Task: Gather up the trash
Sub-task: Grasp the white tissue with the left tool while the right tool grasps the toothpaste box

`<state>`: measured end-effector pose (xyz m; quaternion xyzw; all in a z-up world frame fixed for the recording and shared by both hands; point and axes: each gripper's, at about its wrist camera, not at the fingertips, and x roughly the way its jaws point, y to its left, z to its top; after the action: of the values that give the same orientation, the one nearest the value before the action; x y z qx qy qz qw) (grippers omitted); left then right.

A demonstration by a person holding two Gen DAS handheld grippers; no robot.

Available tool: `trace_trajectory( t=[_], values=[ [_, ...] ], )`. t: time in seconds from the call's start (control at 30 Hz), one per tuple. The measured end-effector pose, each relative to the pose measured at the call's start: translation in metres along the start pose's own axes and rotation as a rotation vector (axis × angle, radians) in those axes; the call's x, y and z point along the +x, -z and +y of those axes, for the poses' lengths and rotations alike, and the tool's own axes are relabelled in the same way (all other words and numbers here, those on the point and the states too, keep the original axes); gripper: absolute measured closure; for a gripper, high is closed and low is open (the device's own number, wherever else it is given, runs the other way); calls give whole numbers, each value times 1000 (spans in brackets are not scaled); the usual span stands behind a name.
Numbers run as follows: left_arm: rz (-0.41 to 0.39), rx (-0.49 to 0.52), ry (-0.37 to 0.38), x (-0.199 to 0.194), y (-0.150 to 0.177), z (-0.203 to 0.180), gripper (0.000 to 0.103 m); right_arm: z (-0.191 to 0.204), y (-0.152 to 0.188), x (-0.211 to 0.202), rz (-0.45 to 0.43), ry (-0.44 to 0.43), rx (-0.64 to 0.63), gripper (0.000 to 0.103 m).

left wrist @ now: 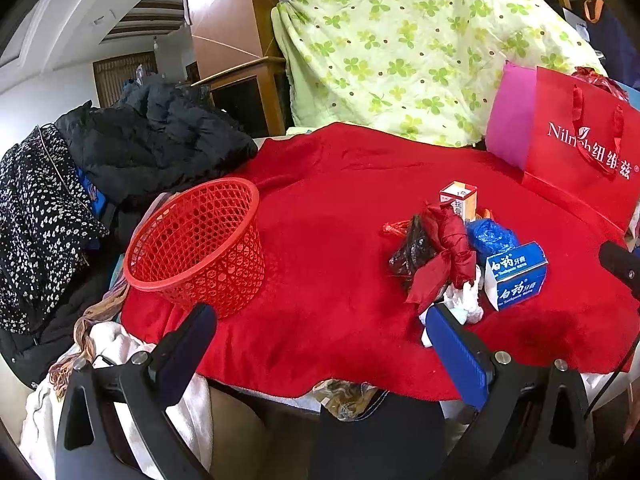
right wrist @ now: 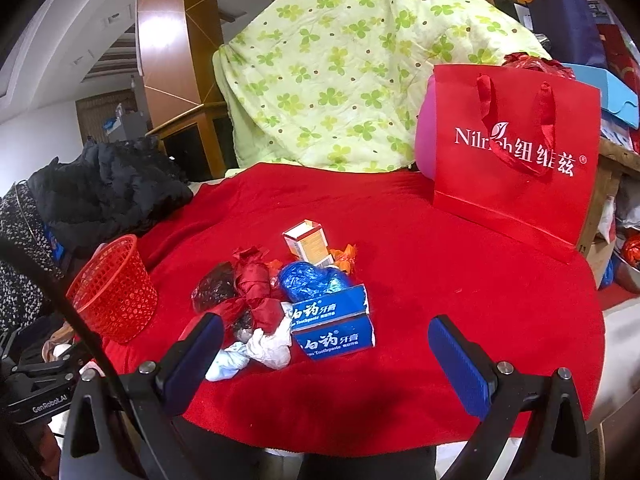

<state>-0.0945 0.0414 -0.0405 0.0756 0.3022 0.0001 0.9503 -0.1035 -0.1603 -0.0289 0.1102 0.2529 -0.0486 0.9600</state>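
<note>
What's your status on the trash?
Both grippers open, empty. Trash pile untouched on red cloth; basket empty, at left. Nothing blocking.

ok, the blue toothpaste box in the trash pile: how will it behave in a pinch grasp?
The blue toothpaste box looks like thin card with an open end flap, so it is probably empty, light, and likely to crush if squeezed across its broad faces. Its flat sides should not roll. It touches the white crumpled tissue, which may drag along.

Wooden pillar [left wrist: 224, 12] behind clover quilt [left wrist: 420, 40]; white walls, dark coats [left wrist: 152, 140] left
</note>
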Motion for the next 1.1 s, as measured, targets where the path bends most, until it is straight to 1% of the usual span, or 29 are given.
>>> trace_trajectory(
  t=[0.17, 0.27, 0.43, 0.6, 0.73, 0.8, 0.87, 1.1],
  values=[
    [9, 2, 1, 5, 2, 1, 0, 0, 1, 2, 2, -6, 2, 0],
    [19, 9, 4, 11, 5, 0, 0, -1, 3, 9, 19, -11, 1, 0],
    [58, 30, 44, 34, 11, -2, 0, -7, 9, 29, 51, -20, -2, 0],
    [137, 45, 103, 71, 20, -4, 0, -20, 18, 65, 123, -45, 23, 0],
    [210, 30, 175, 99, 20, -5, 0, -23, 19, 94, 165, -38, 20, 0],
    [233, 14, 210, 106, 19, -8, 0, -24, 18, 109, 173, -26, 7, 0],
    [252, 2, 262, 111, 17, -13, 0, -25, 18, 124, 184, -20, -1, 0],
    [287, 21, 367, 120, 19, -37, 0, -20, 21, 157, 240, -36, -51, 0]
  ],
)
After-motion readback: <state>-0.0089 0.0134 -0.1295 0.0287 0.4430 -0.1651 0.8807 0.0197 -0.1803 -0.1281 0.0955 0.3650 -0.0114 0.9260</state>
